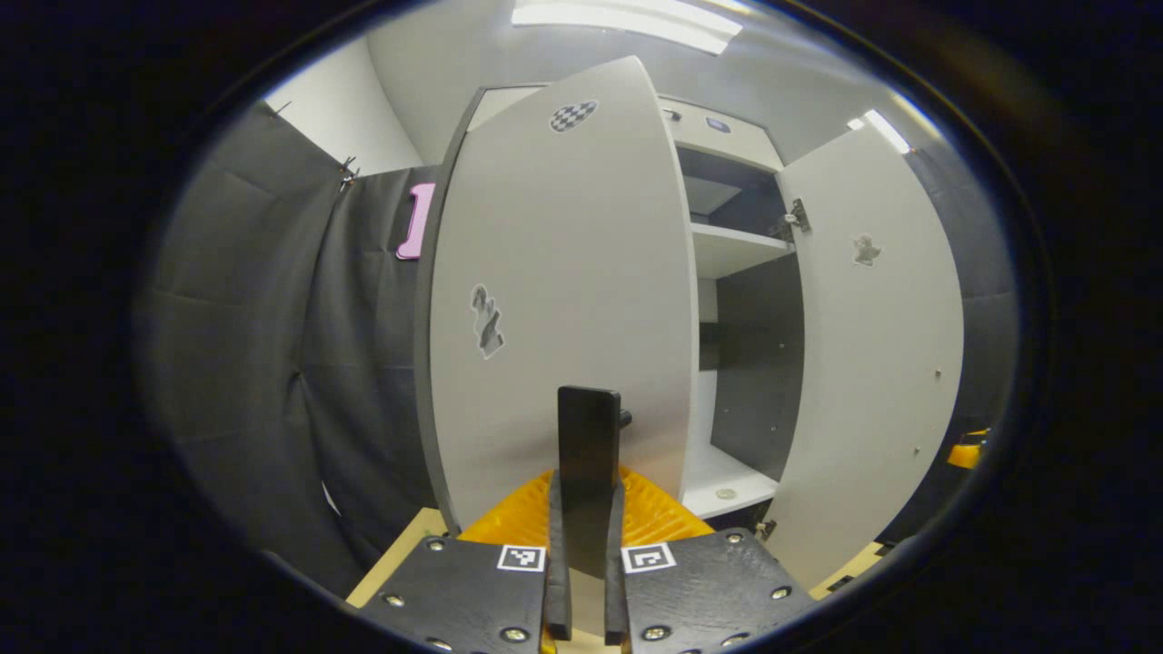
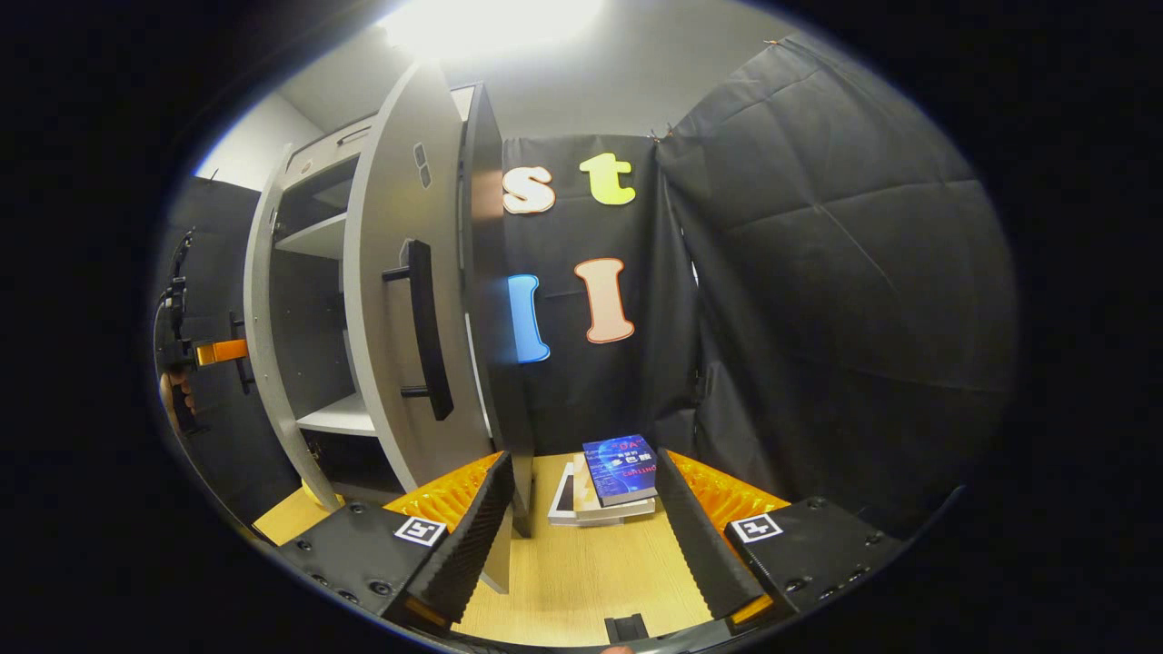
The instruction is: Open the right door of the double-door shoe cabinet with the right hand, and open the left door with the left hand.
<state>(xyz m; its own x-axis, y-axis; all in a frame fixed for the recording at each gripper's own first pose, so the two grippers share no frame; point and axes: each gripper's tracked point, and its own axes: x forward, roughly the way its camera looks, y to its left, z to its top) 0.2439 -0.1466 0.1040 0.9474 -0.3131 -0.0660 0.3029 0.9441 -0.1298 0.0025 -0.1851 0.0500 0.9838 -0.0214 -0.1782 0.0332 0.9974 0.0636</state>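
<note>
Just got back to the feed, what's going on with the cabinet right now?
A person is working the shoe cabinet with a tool in each hand. The left tool is shut on the left door's handle, and that left door stands partly swung out. The right door is already wide open, with bare shelves showing inside. The right tool hangs open, holding nothing, aimed past the right door at a stack of books on the floor.

cabinet doors (image 1: 563, 272): matt smooth laminate | floor (image 2: 581, 563): pale wood | book (image 2: 621, 468): glossy cover
</note>
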